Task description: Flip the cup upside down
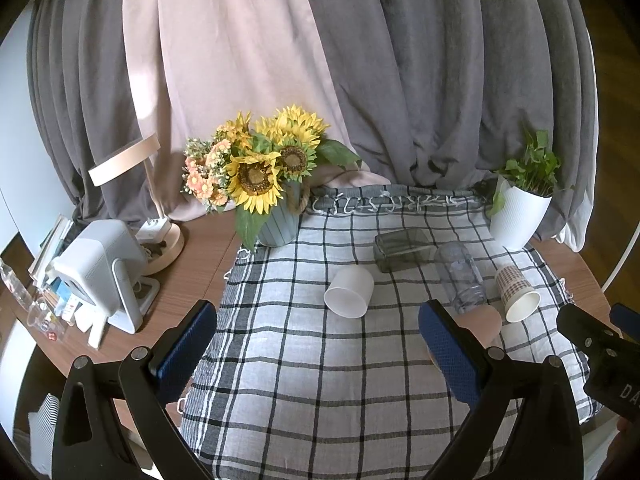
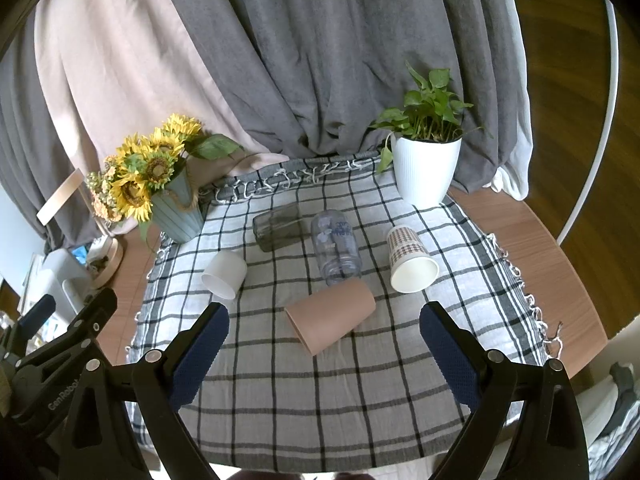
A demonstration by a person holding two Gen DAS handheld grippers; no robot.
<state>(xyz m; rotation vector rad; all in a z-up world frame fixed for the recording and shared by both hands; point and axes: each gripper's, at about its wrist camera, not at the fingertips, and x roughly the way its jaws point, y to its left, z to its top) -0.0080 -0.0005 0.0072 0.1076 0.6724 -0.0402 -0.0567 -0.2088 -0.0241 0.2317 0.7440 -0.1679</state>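
- Pink cup (image 2: 331, 316): lies on its side on the checked cloth (image 2: 320, 400), near its middle, mouth toward the camera, base touching the clear bottle (image 2: 335, 246).
- Handling (judged): light and rigid, smooth-walled, liable to roll; best gripped across the mid-wall.
- Right gripper (image 2: 323, 340): jaws spread wide, empty, cup lying just ahead between them.
- Left gripper (image 1: 318, 336): likewise spread and empty, nearer the white cup (image 1: 349, 292).
- Writing: "GenRobot" partly readable on the left tool; bottle print illegible.
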